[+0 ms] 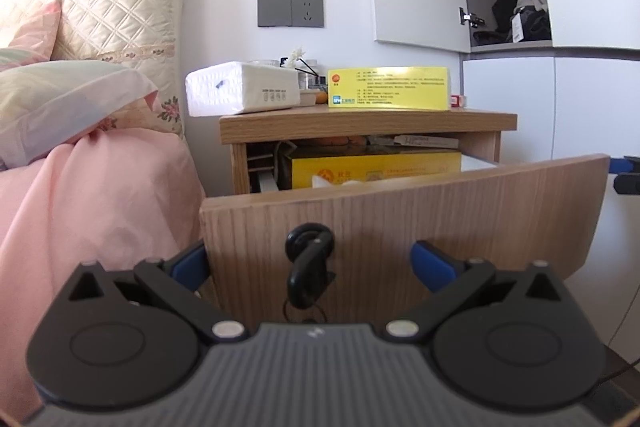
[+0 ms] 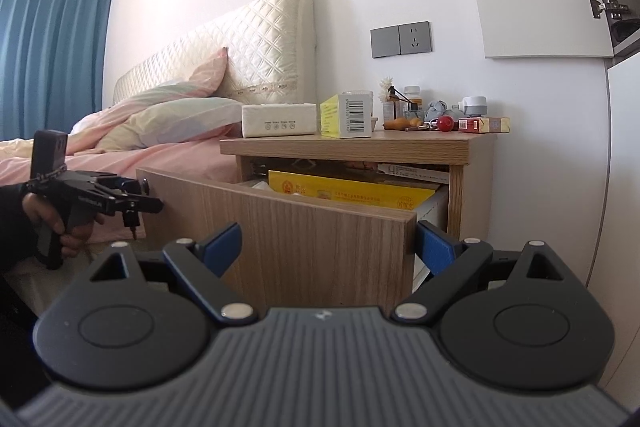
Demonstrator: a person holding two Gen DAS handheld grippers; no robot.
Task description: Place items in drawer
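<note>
The wooden nightstand's drawer (image 1: 400, 219) stands pulled out, with a large yellow box (image 1: 376, 167) and papers inside. A black ring handle (image 1: 309, 242) with a key hanging under it sits on the drawer front. My left gripper (image 1: 312, 263) is open; the handle lies between its blue fingers, untouched. In the right wrist view the left gripper (image 2: 134, 197) is at the drawer's left end, held by a hand (image 2: 60, 223). My right gripper (image 2: 328, 243) is open and empty, close to the drawer front (image 2: 280, 223), near its right end.
On the nightstand top (image 2: 344, 145) lie a white tissue pack (image 2: 278, 121), a yellow medicine box (image 2: 346, 117), small bottles, a red ball (image 2: 445, 123) and cigarette packs (image 2: 484, 125). A bed with pink covers (image 1: 80, 187) stands left. White cupboards (image 1: 560, 99) stand right.
</note>
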